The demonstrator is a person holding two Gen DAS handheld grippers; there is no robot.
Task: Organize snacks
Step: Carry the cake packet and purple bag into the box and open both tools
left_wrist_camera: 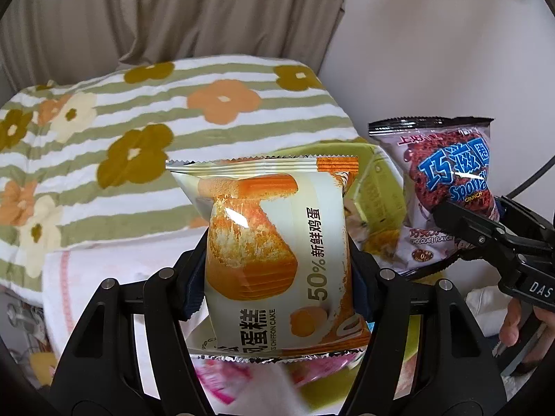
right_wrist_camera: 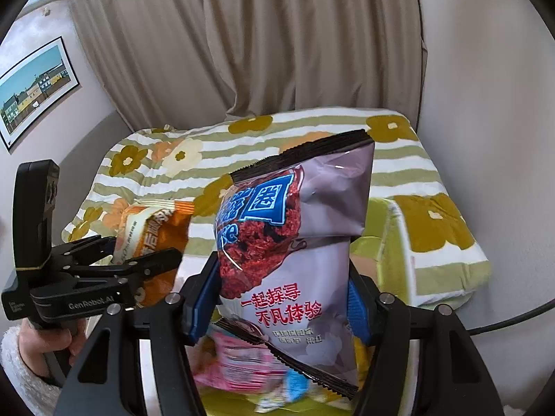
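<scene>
While both packets hang lifted above the green box (right_wrist_camera: pixel 392 228), the left gripper (left_wrist_camera: pixel 277 277) clamps an orange-and-white foil chiffon cake packet (left_wrist_camera: pixel 274 253); the right gripper (right_wrist_camera: pixel 284 298) clamps a purple chocolate crunch bag (right_wrist_camera: pixel 295 239). Step: carrying. Next move probably needs lowering and release inside.

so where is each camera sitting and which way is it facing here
Left wrist: sits on the left gripper, looking forward along its fingers at the chiffon cake packet it clamps; the right gripper and a bit of hand show at right.
Right wrist: sits on the right gripper, looking at the purple chocolate snack bag it clamps; the left gripper and hand show at left.
Shared: both packets, the floral striped bedding, curtain.
</scene>
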